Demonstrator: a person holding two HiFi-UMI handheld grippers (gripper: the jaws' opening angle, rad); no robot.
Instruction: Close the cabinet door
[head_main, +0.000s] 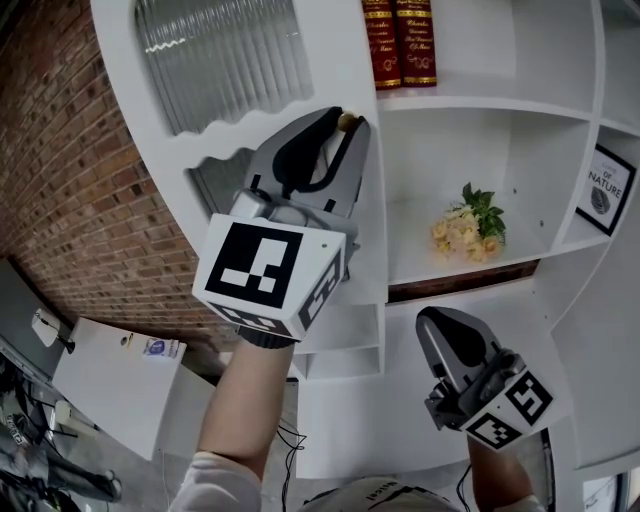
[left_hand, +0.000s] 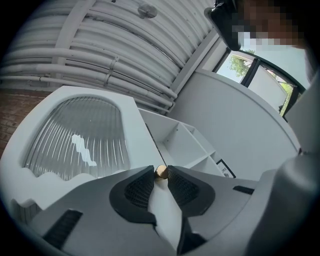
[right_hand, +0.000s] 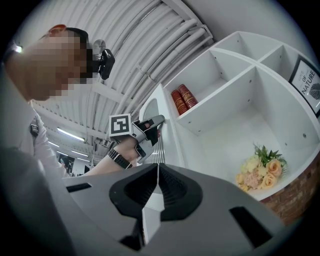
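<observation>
Left tool pinching the small round knob at the free edge of the cabinet door. Right tool pressed together, empty, well apart.

Door ajar, left of the shelves. Judged stiff and light-swinging, with 2 fragile ribbed panes. Hold by the knob. Long axis upright, free edge toward the shelves.

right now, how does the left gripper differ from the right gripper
The left gripper is shut on the brass knob of the cabinet door; the right gripper has its jaws together on nothing. In the head view the left gripper is raised at the door's edge, while the right gripper hangs lower, clear of the door. Both are the same grey two-jaw build.
</observation>
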